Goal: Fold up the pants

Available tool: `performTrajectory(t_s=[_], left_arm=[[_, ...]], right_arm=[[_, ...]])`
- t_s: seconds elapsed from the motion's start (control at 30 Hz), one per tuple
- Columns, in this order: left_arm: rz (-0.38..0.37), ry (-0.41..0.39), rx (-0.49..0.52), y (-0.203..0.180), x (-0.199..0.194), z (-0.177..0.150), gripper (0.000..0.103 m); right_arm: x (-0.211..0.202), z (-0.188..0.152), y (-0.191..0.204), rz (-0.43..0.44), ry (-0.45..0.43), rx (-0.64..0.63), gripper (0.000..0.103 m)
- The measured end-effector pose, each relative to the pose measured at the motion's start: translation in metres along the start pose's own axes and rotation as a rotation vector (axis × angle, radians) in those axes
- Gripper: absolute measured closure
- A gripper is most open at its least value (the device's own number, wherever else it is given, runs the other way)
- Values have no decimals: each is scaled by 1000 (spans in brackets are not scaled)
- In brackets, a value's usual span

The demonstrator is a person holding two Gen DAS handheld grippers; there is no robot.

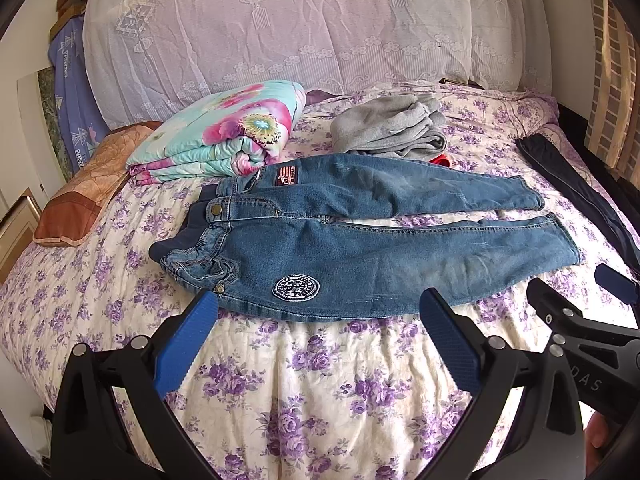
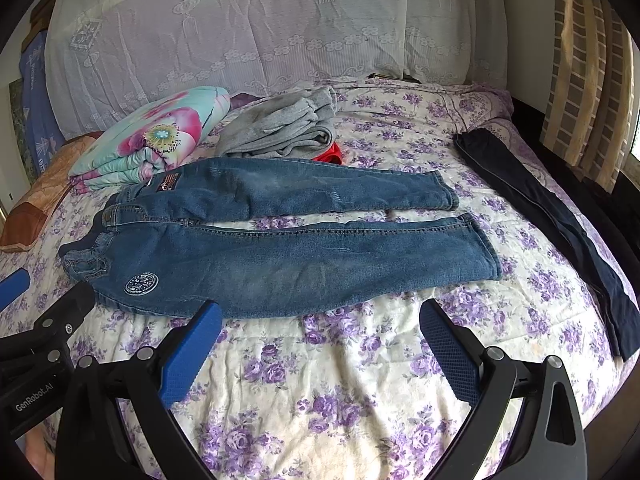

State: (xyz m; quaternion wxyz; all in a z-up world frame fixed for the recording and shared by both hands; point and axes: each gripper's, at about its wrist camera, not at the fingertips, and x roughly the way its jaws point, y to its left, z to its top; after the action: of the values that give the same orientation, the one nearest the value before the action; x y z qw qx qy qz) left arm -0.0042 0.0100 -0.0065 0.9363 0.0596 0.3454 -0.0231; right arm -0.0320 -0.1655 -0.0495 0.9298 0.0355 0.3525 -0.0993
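A pair of small blue jeans (image 1: pixel 360 240) lies flat on the floral bedspread (image 1: pixel 320 380), waist to the left, both legs stretched right and slightly apart. It also shows in the right wrist view (image 2: pixel 280 256). My left gripper (image 1: pixel 318 304) is open and empty, its blue pads just in front of the jeans' near edge by the round patch (image 1: pixel 296 287). My right gripper (image 2: pixel 320 316) is open and empty, just in front of the near leg. Each gripper shows at the edge of the other's view.
A folded floral quilt (image 1: pixel 224 136) and a grey garment pile (image 1: pixel 388 128) lie behind the jeans. Dark pants (image 2: pixel 560 220) lie stretched along the bed's right side. A brown pillow (image 1: pixel 84 192) sits at the left. A lace-covered headboard (image 1: pixel 300 20) stands behind.
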Motion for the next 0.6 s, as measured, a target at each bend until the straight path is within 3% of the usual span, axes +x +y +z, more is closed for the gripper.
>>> performTrajectory(t_s=[0.6], left_arm=[[0, -2, -1, 1, 0, 0, 5]], right_arm=[[0, 0, 7, -1, -2, -14, 3]])
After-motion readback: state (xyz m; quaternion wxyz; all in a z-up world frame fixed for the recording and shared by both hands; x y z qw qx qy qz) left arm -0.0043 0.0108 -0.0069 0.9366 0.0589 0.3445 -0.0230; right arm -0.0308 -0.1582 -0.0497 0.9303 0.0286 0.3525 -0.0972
